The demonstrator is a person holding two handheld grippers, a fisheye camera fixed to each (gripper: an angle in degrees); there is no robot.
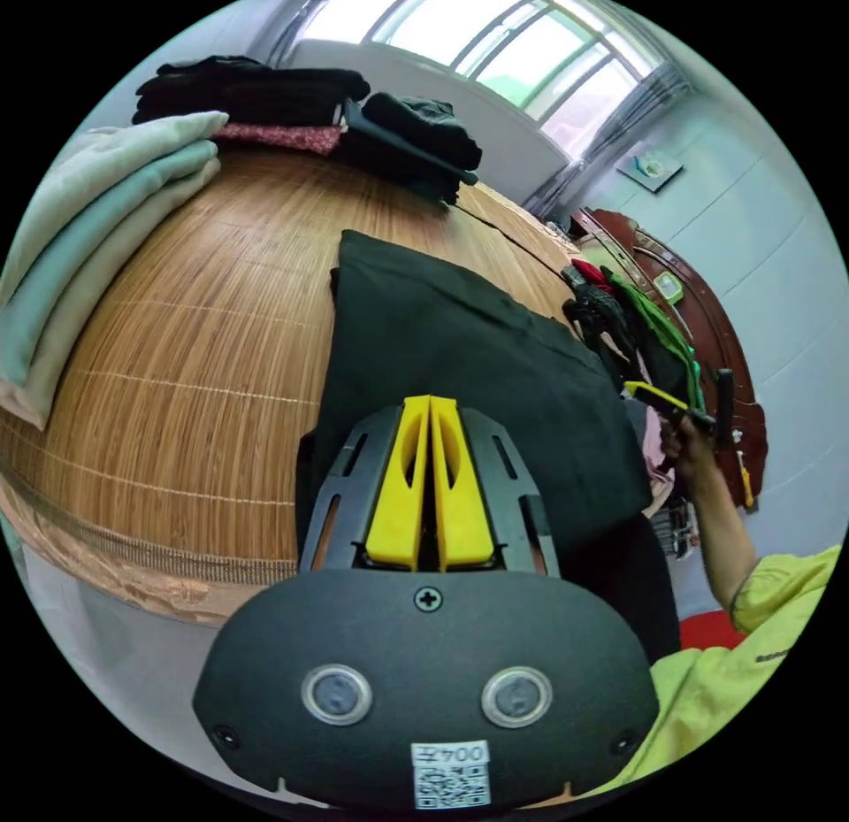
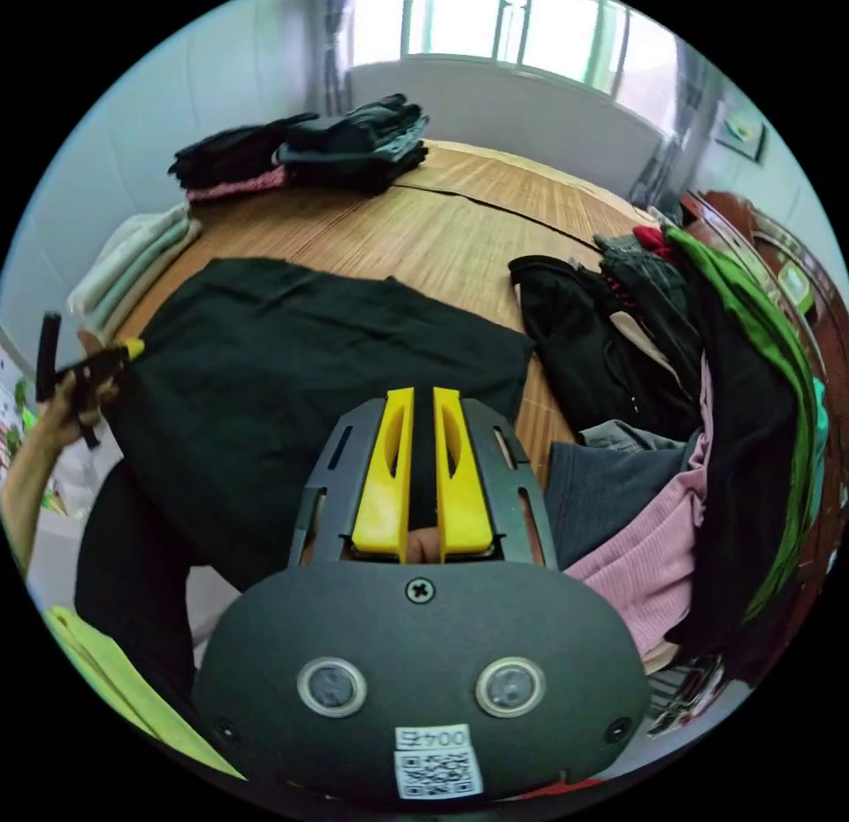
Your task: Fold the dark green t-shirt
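The dark t-shirt (image 1: 460,362) lies on the mat (image 1: 203,326) ahead of both tongs, its near edge hidden behind them. Left tongs (image 1: 430,481) are closed; right tongs (image 2: 422,477) are nearly closed, whether on cloth I cannot tell. Beyond sit two dark stacks (image 2: 345,145) and one pale stack (image 1: 97,229).

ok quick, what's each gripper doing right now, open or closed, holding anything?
Left gripper: closed on the dark green t-shirt.
Right gripper: closed on the same shirt.

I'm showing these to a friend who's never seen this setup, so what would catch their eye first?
Probably the dark green t-shirt, spread flat across the woven bamboo mat with its near edge hanging over the side. Next, the yellow-jawed left gripper and right gripper, each close above that near edge. Then the loose heap of clothes beside the shirt.
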